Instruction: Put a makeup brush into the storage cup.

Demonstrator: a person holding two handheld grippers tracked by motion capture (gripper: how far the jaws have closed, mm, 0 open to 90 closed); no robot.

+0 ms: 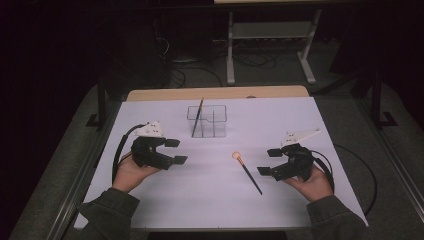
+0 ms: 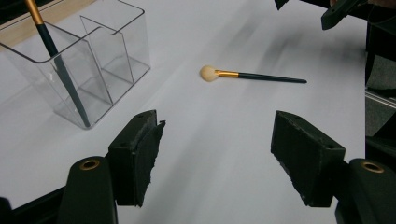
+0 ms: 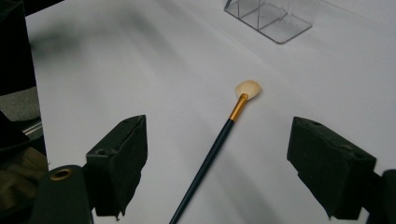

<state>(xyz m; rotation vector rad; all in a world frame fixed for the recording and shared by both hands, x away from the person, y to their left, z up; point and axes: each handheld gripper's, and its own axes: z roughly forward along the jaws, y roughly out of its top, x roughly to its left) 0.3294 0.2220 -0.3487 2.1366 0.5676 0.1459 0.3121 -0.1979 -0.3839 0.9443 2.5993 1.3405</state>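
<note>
The makeup brush (image 1: 246, 171) is lying flat on the white table cover (image 1: 210, 200) at centre, pale head pointing toward 11 o'clock, dark handle trailing toward 5 o'clock, touching neither gripper. The right gripper (image 1: 268, 161) is hovering at 3 o'clock of the brush, jaws standing wide with nothing between them, the brush lying just ahead in the right gripper view. The left gripper (image 1: 176, 151) is sitting at 9 o'clock, jaws wide and empty; the clear organizer (image 1: 207, 121) at 12 o'clock is holding a second brush (image 1: 197, 117) in its left compartment.
</note>
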